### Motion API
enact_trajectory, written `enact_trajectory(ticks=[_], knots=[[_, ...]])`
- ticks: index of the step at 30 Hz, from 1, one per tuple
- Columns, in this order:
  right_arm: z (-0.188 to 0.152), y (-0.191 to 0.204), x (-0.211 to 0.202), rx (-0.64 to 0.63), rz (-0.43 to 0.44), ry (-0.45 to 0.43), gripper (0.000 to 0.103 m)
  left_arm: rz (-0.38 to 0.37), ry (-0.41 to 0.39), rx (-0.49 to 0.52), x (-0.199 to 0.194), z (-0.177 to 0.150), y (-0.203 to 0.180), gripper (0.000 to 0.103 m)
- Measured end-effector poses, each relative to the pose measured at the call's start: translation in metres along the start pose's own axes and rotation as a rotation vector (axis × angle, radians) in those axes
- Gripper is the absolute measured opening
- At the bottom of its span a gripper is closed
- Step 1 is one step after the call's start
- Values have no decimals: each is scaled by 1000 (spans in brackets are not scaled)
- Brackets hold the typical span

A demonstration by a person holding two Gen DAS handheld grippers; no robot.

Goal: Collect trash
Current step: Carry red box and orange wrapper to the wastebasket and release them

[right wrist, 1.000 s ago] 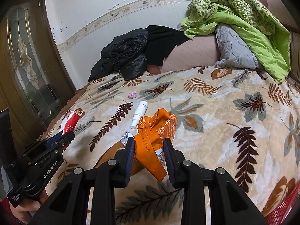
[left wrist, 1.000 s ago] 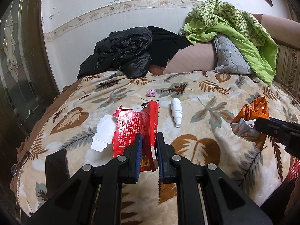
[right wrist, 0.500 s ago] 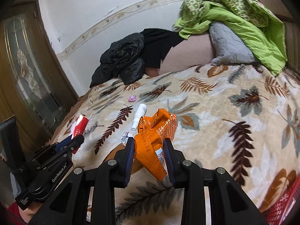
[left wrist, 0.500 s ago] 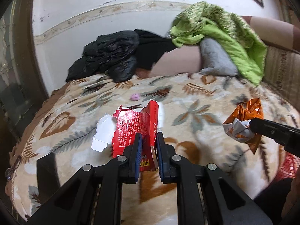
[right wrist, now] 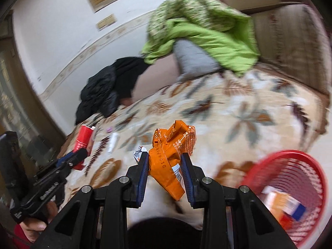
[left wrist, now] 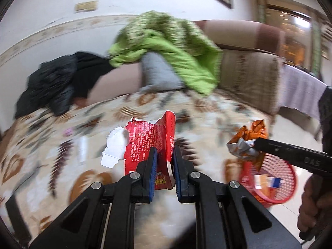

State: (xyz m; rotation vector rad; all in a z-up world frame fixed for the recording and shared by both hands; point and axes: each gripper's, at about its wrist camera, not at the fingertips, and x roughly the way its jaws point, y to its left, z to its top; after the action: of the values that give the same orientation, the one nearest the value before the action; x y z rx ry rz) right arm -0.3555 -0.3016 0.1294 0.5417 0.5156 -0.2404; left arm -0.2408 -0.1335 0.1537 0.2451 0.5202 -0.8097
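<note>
A plush leaf-print blanket (right wrist: 238,112) covers the bed, with a green quilt (left wrist: 172,47) and black jacket (right wrist: 99,91) heaped by the white wall. The left gripper (left wrist: 162,170) is clamped on a torn red carton (left wrist: 151,143), held upright with its ragged edge upward. The right gripper (right wrist: 166,176) pinches a crumpled orange wrapper (right wrist: 172,153), beside a red mesh basket (right wrist: 290,164) on the floor.

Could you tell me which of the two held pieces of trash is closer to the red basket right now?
The orange wrapper, clamped in the right gripper, sits beside the red basket; the torn red carton in the left gripper is farther away.
</note>
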Motion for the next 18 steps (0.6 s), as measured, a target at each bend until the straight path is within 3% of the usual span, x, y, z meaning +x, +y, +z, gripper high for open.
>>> enact_trajectory(ticks=[7, 14, 18], knots=[[-3, -73, -58, 110, -159, -37, 34, -245, 49, 113, 17, 14, -90, 14], [-6, -108, -94, 152, -238, -65, 34, -381, 114, 169, 36, 15, -151, 14], [-9, -122, -93, 181, -249, -61, 34, -444, 177, 167, 51, 11, -170, 14]])
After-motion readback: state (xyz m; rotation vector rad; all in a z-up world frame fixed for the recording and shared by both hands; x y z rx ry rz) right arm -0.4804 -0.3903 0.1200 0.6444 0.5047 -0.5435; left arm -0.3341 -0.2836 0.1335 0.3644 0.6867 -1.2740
